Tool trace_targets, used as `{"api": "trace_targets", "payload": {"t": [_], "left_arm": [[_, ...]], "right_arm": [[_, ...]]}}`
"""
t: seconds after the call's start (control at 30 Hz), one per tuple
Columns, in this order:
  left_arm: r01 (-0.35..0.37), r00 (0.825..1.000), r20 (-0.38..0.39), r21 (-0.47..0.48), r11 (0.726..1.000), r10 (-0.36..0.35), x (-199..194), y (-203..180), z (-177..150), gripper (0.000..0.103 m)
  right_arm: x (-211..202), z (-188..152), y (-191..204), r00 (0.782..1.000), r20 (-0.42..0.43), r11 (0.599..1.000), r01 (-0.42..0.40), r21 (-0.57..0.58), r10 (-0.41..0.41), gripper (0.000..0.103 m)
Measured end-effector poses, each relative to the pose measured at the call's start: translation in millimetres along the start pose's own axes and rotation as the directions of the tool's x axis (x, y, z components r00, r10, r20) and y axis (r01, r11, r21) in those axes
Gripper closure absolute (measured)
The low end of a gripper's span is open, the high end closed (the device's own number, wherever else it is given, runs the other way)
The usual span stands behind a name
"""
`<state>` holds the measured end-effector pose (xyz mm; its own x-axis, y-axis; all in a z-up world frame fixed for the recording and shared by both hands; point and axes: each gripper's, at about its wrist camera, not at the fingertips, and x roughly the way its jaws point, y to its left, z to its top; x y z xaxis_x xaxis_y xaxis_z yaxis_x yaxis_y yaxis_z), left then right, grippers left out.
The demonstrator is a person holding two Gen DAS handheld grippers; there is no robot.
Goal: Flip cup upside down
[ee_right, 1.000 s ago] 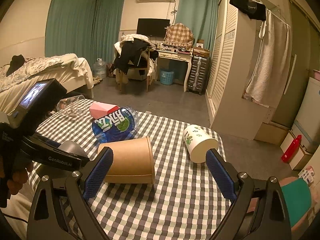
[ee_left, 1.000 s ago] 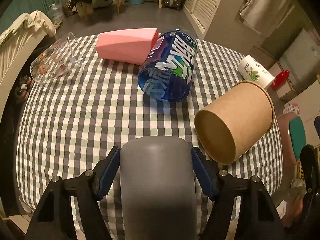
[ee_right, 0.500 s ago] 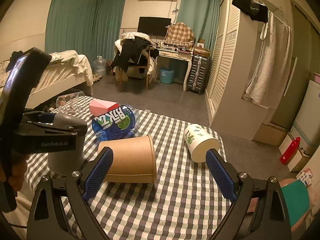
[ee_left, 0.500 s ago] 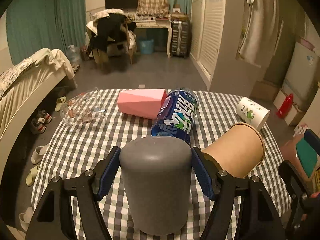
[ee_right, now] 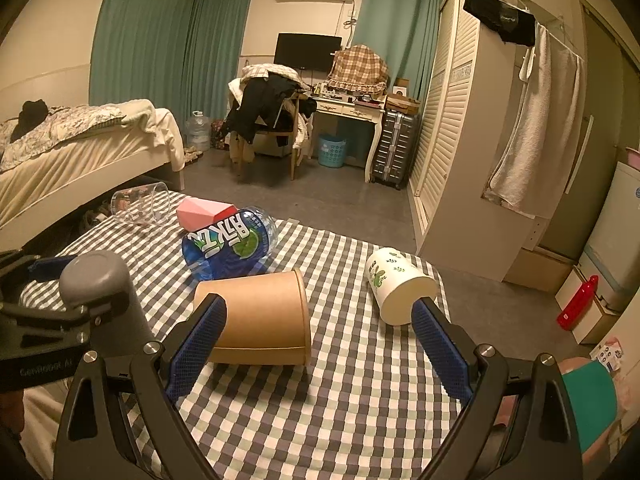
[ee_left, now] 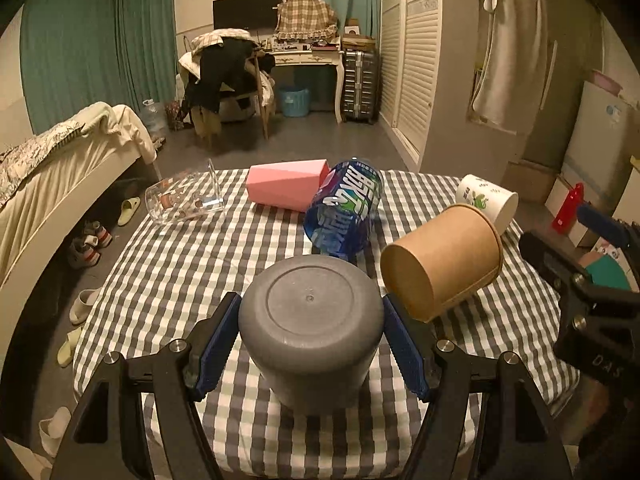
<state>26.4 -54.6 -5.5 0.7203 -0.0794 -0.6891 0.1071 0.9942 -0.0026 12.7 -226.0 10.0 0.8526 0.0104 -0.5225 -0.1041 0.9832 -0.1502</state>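
Note:
A grey cup (ee_left: 310, 332) stands upside down, base up, on the checked tablecloth (ee_left: 180, 264) near its front edge. My left gripper (ee_left: 310, 344) is shut on it, blue pads against both sides. It also shows in the right wrist view (ee_right: 100, 292), at the left. My right gripper (ee_right: 318, 344) is open and empty, above the cloth just in front of a brown paper cup (ee_right: 256, 316) that lies on its side.
Lying on the cloth: a brown paper cup (ee_left: 444, 264), a white printed cup (ee_left: 486, 200), a blue water bottle (ee_left: 346, 210), a pink cup (ee_left: 286, 190) and a clear glass (ee_left: 186, 200). A bed (ee_left: 60, 168) stands left, a wardrobe (ee_right: 480, 140) right.
My left gripper has turned the grey cup from lying level to base up and brought it down on the cloth. My right gripper has hardly moved.

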Motion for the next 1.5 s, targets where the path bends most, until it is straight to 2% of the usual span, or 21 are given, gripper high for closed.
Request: {"api": "trace_targets", "payload": {"t": [0.13,0.4,0.63,0.83,1.07,1.1,1.13,1.23,1.5], "left_arm": [[0.017,0.999,-0.048,-0.043,0.999,-0.019,12,3,-6,0.03],[0.02,1.0,0.007,-0.064,0.998,-0.019,16,1,5,0.031],[-0.003,0.998,0.068,-0.079,0.997,0.008,29,0,13,0.031],[-0.031,0.995,0.092,-0.012,0.999,0.032,39,-9,6,0.031],[0.001,0.997,0.082,-0.026,1.0,0.001,40,-2,9,0.029],[-0.009,0.996,0.086,-0.023,1.0,0.011,38,-3,9,0.027],[-0.019,0.995,0.093,-0.021,1.0,0.021,36,-3,8,0.021],[-0.043,0.986,0.159,-0.03,0.999,0.047,20,-1,10,0.014],[-0.035,0.957,0.283,-0.081,0.996,0.057,-38,12,18,0.013]], "right_arm": [[-2,-1,-3,1.0,0.002,1.0,0.003,0.006,-0.003,0.009],[-3,0,-6,1.0,0.002,1.0,0.007,0.009,-0.007,0.009],[-1,0,-5,1.0,-0.002,1.0,0.008,-0.002,-0.008,0.009],[3,-1,-2,1.0,-0.01,1.0,0.011,-0.009,-0.011,0.009],[4,-1,3,1.0,-0.009,1.0,0.01,-0.018,-0.01,0.009],[3,-1,3,1.0,-0.008,1.0,0.01,-0.017,-0.011,0.009],[3,-1,2,1.0,-0.006,1.0,0.01,-0.015,-0.01,0.009],[0,-1,-3,1.0,0.004,1.0,-0.006,0.008,0.006,0.009],[-23,4,-19,0.995,0.069,0.992,-0.078,0.097,0.071,0.009]]}}
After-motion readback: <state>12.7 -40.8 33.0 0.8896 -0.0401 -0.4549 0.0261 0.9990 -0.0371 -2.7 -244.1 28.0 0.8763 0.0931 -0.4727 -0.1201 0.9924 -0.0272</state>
